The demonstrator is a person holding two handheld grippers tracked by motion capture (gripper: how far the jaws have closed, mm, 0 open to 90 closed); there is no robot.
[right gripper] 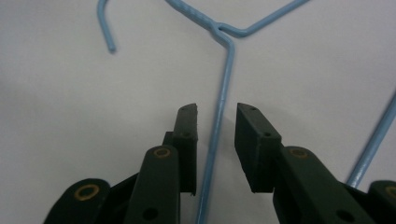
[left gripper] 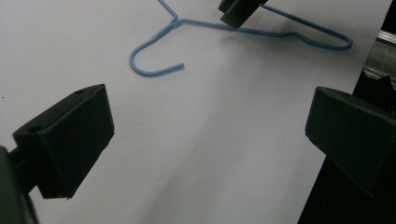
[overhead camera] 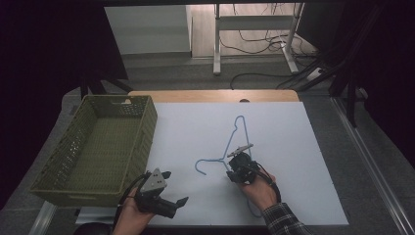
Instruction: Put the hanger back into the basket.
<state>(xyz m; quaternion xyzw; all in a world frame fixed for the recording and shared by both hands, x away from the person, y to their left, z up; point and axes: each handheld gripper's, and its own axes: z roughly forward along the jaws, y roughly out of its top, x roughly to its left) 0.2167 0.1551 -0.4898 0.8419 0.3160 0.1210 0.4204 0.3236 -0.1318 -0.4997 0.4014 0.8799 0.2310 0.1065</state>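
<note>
A light-blue wire hanger lies flat on the white board, hook toward the left. My right gripper is down over one of its arms, below the neck. In the right gripper view the wire runs between the two jaws of that gripper, with a thin gap on each side, so the pads are not pressing on it. My left gripper hovers near the board's front left with its jaws wide apart and nothing between them. In the left gripper view the hanger's hook lies ahead.
A green woven basket stands at the board's left edge, with nothing in it that I can see. A wooden table edge runs behind the board. Farther back on the floor are desk legs and cables.
</note>
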